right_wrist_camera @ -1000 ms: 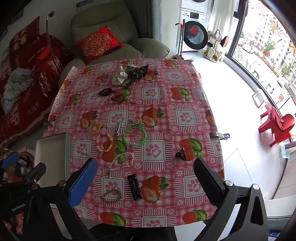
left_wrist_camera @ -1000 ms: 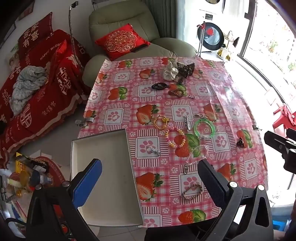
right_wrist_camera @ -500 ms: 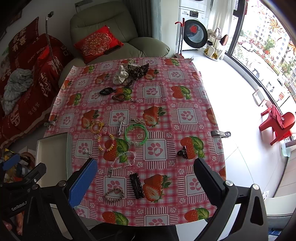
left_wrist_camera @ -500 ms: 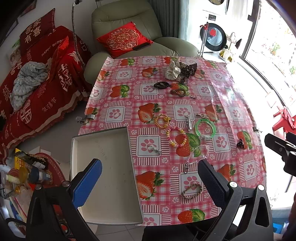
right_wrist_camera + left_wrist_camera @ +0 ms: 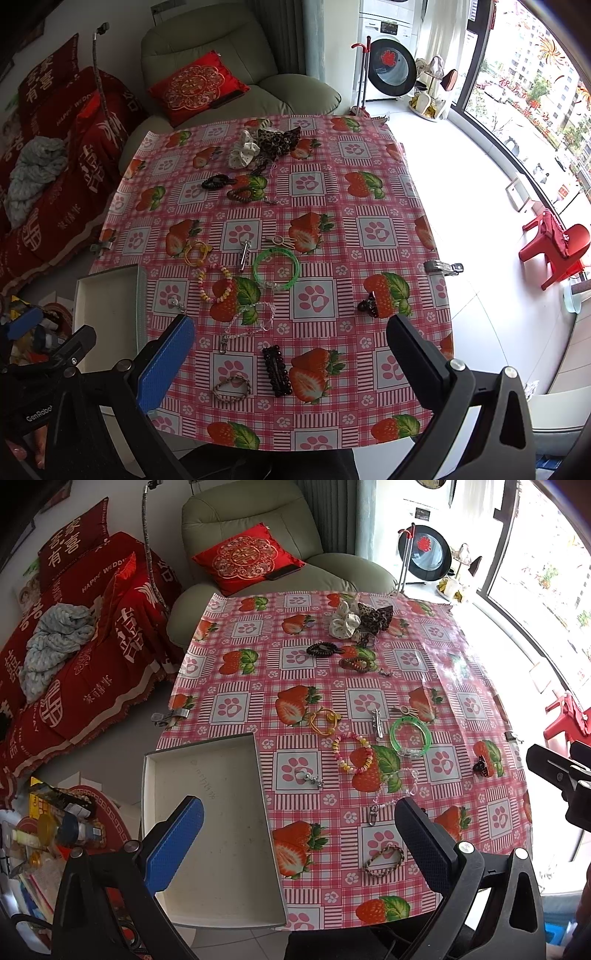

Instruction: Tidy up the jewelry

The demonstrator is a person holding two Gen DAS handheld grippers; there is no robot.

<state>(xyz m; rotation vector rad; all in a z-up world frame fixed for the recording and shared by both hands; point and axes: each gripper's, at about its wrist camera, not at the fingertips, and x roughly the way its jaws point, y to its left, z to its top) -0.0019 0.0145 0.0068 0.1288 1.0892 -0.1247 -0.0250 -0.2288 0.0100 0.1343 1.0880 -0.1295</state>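
The right gripper (image 5: 291, 363) hangs above the near edge of the table with its jaws spread wide and nothing between them; the left gripper (image 5: 299, 838) is likewise wide open and empty, poised over the near end of the white tray (image 5: 255, 849), which holds nothing yet. Closest under the right gripper lie a dark beaded hair clip (image 5: 277, 370) and a braided bracelet (image 5: 232, 387), both flat on the strawberry tablecloth (image 5: 369, 206). The clip looks stiff and light, best pinched across its narrow width near the middle; the braid looks soft and would likely sag, so a pinch on one side of the loop should do. Further out sit a clear bead chain with a clasp (image 5: 247, 325), a pastel bead bracelet (image 5: 216, 282) and a green bangle (image 5: 276, 268). The bangle appears rigid and smooth, probably slippery, so gripping across its rim seems safest. Scrunchies (image 5: 264, 146) lie at the far end.
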